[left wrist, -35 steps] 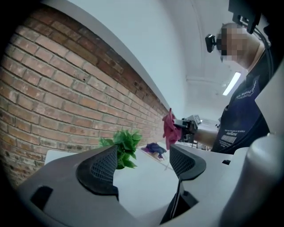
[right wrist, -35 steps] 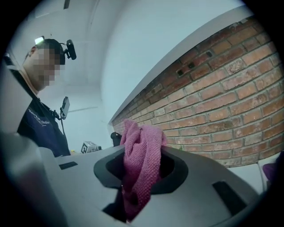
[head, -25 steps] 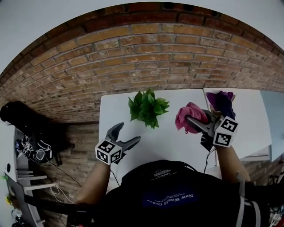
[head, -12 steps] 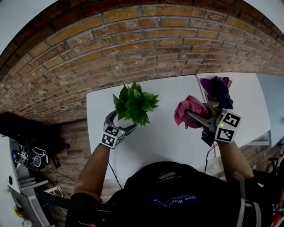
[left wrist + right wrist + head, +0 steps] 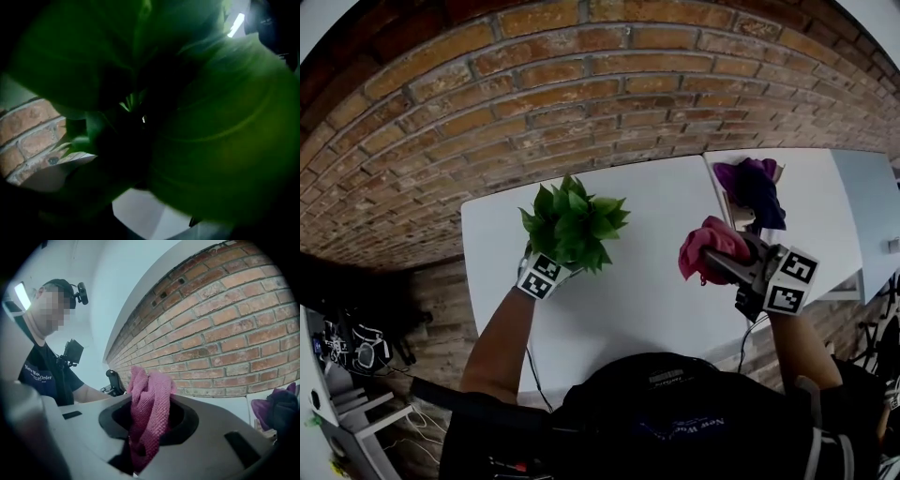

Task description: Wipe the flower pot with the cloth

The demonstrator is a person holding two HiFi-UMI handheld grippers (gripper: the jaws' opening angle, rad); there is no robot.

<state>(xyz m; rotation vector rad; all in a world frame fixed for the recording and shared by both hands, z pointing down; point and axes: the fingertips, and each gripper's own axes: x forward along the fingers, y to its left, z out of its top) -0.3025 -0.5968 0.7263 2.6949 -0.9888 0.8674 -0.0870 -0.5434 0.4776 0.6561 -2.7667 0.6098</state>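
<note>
Crowding the left gripper [image 5: 551, 267], its jaws just opened wide among them, green leaves [image 5: 572, 223] hid the flower pot on the white table [image 5: 647, 300], while the right gripper [image 5: 714, 260] pinched the pink cloth [image 5: 705, 242] near purple fabric [image 5: 752, 186].

- My left gripper [image 5: 542, 277] is stretched forward at the end of my bare left forearm [image 5: 502, 337]. Its jaws have just been opening wide, and the tips are buried among leaves [image 5: 572, 225].
- My right gripper [image 5: 717, 264] points left in the head view, its jaws clamped on the pink cloth [image 5: 705, 246].
</note>
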